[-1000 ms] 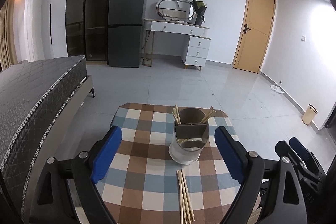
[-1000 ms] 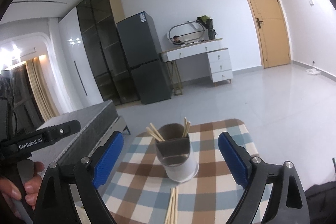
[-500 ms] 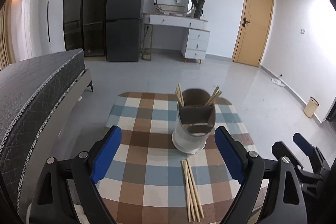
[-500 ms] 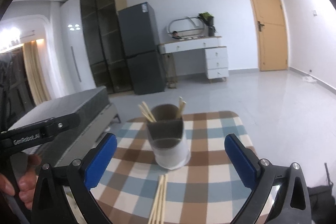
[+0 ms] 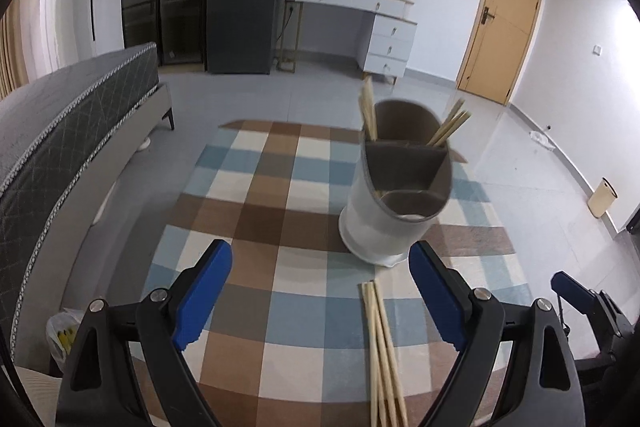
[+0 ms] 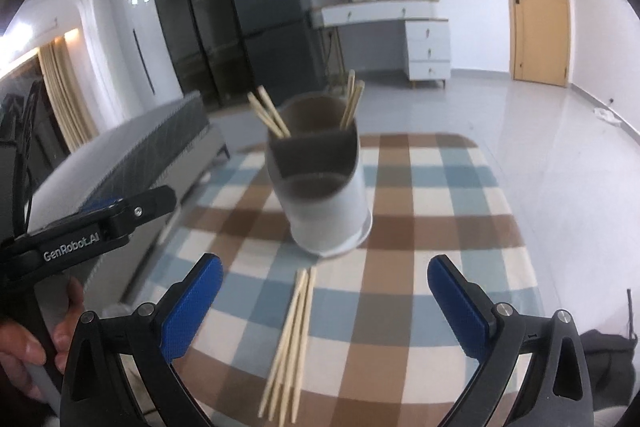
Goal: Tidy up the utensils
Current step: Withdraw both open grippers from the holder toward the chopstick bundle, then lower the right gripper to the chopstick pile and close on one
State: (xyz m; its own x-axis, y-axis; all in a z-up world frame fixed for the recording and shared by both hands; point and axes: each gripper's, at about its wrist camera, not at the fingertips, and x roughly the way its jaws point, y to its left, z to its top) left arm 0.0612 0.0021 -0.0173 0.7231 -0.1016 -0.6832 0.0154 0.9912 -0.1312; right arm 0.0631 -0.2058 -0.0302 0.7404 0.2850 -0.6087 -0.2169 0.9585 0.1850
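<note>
Both views closer and lower over tabletop (image 5: 256,227) than second ago; utensil holder (image 5: 396,195) looms larger. Right gripper (image 6: 320,303) jaws just opened wider, nothing between them; left gripper (image 5: 320,291) spread, empty. Holder: round, white outside, grey-brown inside, divided compartments, upright at centre; wooden chopsticks (image 5: 370,113) stand in far compartment. Loose chopsticks (image 6: 290,343), thin pale sticks, lie bundled just near holder. Checked cloth: brown, blue, cream squares.
</note>
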